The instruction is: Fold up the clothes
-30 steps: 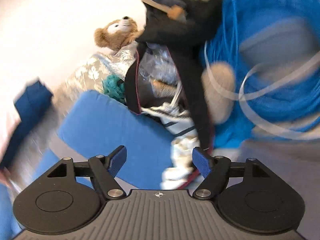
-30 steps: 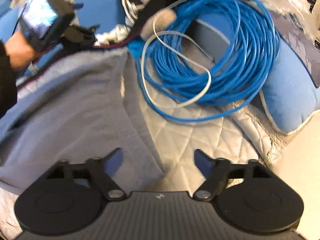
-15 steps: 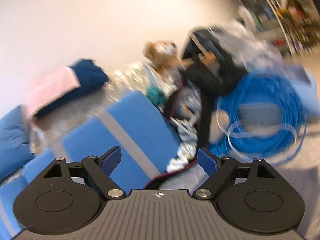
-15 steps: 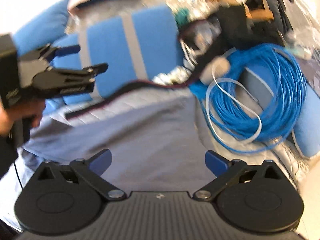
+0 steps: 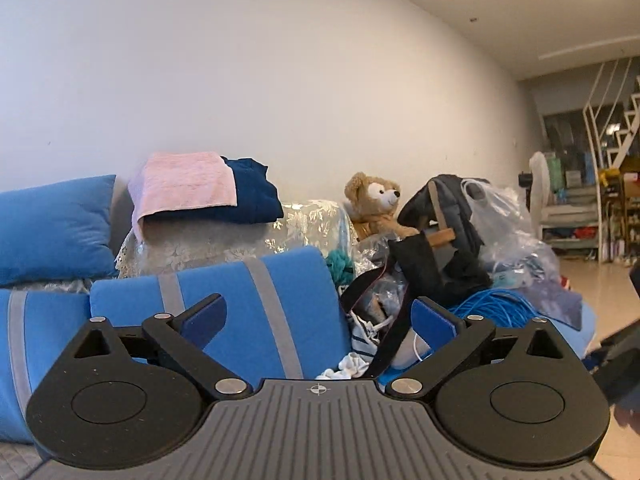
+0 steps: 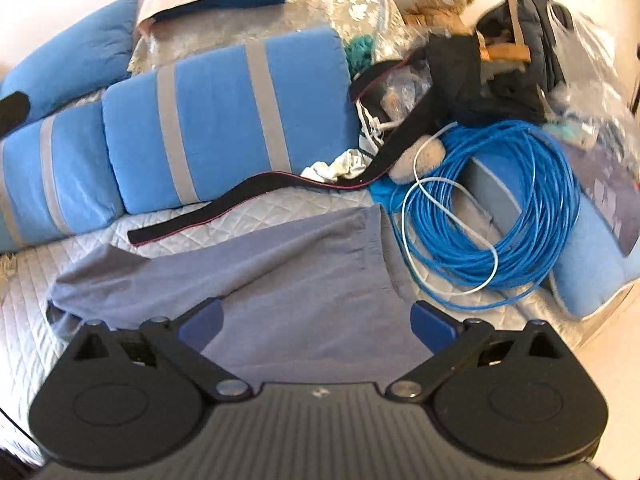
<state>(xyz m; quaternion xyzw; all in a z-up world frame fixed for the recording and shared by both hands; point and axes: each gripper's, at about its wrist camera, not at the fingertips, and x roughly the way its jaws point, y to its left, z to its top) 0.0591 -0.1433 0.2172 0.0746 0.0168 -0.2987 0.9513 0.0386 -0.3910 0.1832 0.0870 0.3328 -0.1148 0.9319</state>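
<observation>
Lying flat, grey garment [image 6: 296, 280], just beyond gaping right claw [image 6: 316, 326]

The left tool [image 5: 318, 316] is showing a matte black body with a ribbed grey deck, a small crosshair mark sitting at the deck's front edge. Two round black discs are flanking the deck, each carrying a shallow circular recess. Angled black link arms are running forward from silver pivot screws, ending in blue pads [image 5: 204, 314]. The right tool [image 6: 316, 320] is wearing the same build: black discs, silver screws, triangular cut-outs in the outer links, blue fingertips [image 6: 434, 326], and a faint white emblem on its ribbed deck.
</observation>
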